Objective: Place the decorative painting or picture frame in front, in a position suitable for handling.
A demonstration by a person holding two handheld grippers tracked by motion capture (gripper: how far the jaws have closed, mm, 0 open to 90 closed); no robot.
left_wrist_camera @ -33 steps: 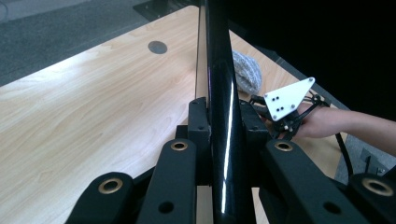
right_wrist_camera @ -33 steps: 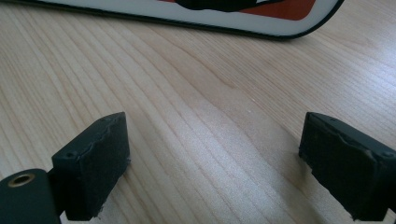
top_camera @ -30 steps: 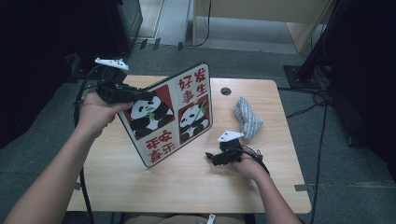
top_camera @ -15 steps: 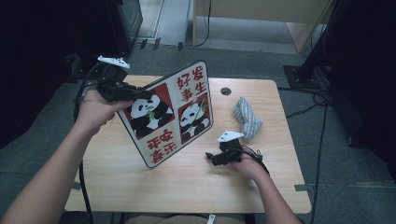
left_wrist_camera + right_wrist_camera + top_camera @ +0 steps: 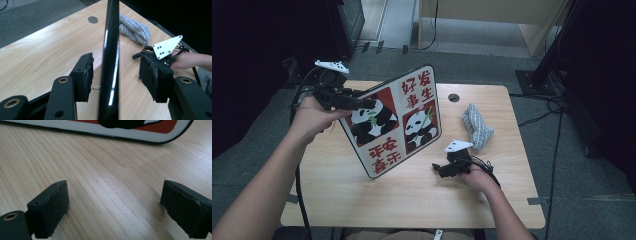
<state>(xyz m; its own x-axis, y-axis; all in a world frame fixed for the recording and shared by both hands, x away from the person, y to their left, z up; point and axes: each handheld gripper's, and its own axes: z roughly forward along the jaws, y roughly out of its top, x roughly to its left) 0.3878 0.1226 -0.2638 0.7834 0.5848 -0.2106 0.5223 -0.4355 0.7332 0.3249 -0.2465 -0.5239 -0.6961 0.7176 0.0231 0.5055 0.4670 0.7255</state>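
Black board (image 5: 110, 62) edge-on between left gripper (image 5: 120, 75) pads, jaws just opened, gaps both sides, nothing clamped. From above: board (image 5: 397, 120) propped tilted on table (image 5: 362, 200), panda pictures, red "好事发生", "平安喜乐". Left hand (image 5: 312, 117) raised at board's upper corner. Right gripper (image 5: 449, 167) low on table beside board, jaws wide, empty. Grey cloth (image 5: 477, 127) behind.

Panda board (image 5: 140, 128) cropped (top edge)

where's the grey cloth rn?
High view: the grey cloth lies on the table's far right part, right of the panda board and just beyond the right gripper.
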